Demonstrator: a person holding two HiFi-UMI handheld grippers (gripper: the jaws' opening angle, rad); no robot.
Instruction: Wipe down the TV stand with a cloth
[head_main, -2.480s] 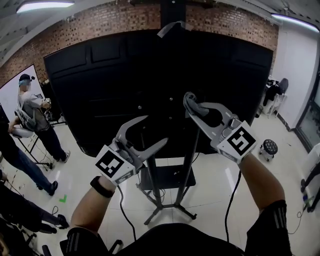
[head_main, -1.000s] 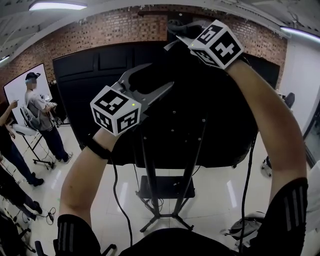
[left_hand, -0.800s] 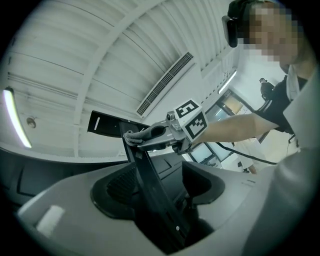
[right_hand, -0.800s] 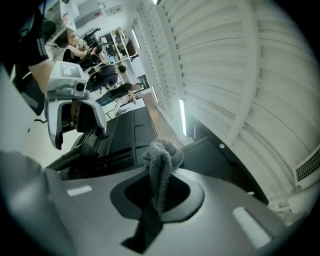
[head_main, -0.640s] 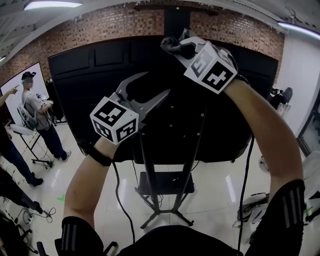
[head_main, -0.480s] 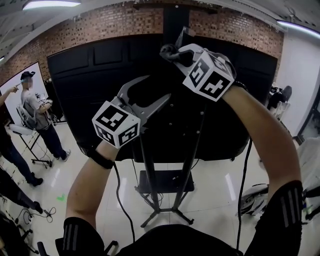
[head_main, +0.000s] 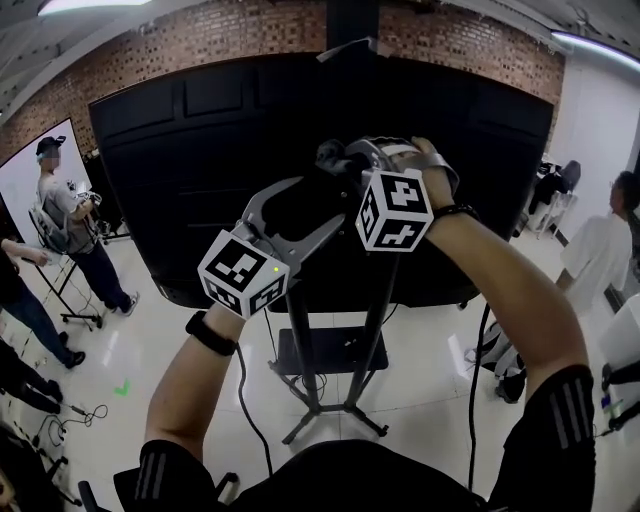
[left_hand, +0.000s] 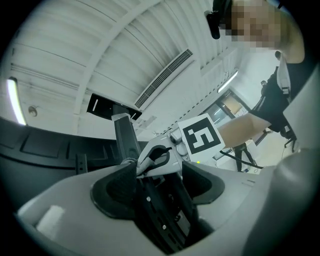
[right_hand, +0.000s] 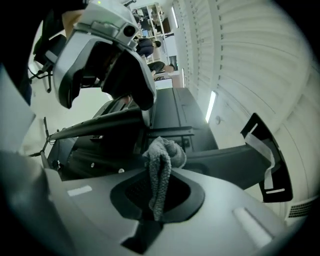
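Grey cloth sits pinched in the right tongs — the left tongs gape apart just beside

Centre of the right gripper view: a grey cloth of coarse, nubbly knit, between the smooth matt grey plastic jaws of the right gripper, which have finely textured black pads. In the head view, the black TV stand at centre has slim metal posts with a dull sheen. The large black television back panel above looks like matt plastic. A rough red brick wall runs along the top, and the glossy white floor below reflects light.
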